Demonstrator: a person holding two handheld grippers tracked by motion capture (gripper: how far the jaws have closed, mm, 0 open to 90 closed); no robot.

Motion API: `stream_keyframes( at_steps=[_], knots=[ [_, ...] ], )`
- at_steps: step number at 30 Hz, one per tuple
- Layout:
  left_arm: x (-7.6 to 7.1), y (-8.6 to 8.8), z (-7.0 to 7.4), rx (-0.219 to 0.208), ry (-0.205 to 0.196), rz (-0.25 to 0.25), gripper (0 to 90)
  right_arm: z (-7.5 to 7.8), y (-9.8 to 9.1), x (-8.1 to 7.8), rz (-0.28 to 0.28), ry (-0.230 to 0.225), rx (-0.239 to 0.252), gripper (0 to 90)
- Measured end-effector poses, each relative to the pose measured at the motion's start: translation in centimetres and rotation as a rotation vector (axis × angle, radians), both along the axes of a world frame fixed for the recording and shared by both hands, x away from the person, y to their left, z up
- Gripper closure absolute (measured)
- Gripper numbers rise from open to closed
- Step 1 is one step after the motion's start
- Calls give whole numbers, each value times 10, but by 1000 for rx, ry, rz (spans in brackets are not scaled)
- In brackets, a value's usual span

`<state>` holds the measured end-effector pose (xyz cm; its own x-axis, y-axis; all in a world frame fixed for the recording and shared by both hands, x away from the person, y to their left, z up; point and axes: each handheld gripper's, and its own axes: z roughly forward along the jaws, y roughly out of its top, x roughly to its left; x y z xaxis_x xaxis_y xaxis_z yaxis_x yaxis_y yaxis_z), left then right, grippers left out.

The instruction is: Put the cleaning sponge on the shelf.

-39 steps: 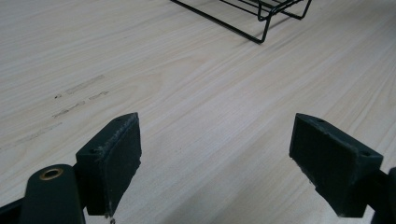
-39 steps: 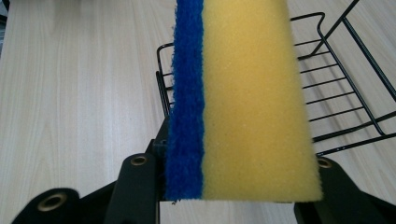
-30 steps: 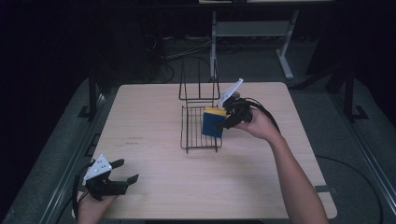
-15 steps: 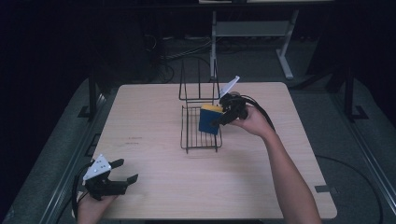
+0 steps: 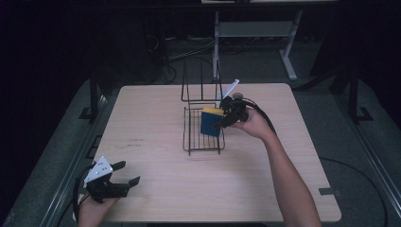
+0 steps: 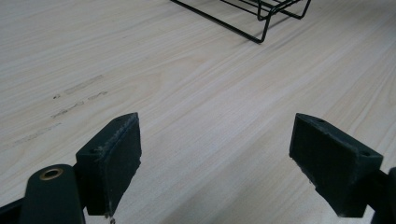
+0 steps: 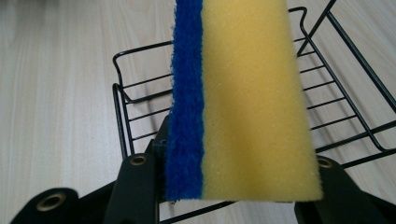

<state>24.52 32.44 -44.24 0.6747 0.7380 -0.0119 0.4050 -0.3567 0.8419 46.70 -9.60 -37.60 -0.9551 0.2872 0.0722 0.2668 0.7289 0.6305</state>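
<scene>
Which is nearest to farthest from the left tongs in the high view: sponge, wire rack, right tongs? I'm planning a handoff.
1. Wire rack, mid-table; its near corner is closest to the left tongs.
2. Sponge, held over the rack.
3. Right tongs, just beyond the sponge; nearly tied.

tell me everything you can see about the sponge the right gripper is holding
The sponge is a rectangular block in two layers: a thick yellow foam body with fine pores and a thinner, fuzzy blue scouring layer along one face. It looks dry and clean, not visibly squashed. The right gripper is clamped on one end of it, jaws pressing the blue and yellow faces. In the high view it stands on edge over the black wire rack, at its right side. Whether its lower edge touches the wires cannot be told.
</scene>
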Motion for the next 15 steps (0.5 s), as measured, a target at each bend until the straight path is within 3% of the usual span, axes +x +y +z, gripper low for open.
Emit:
stream_keyframes(
  at_steps=[15],
  knots=[
    [0, 1, 0, -1, -2, 3, 162, -8, 4, 2, 12, -3, -22, 553]
  ],
)
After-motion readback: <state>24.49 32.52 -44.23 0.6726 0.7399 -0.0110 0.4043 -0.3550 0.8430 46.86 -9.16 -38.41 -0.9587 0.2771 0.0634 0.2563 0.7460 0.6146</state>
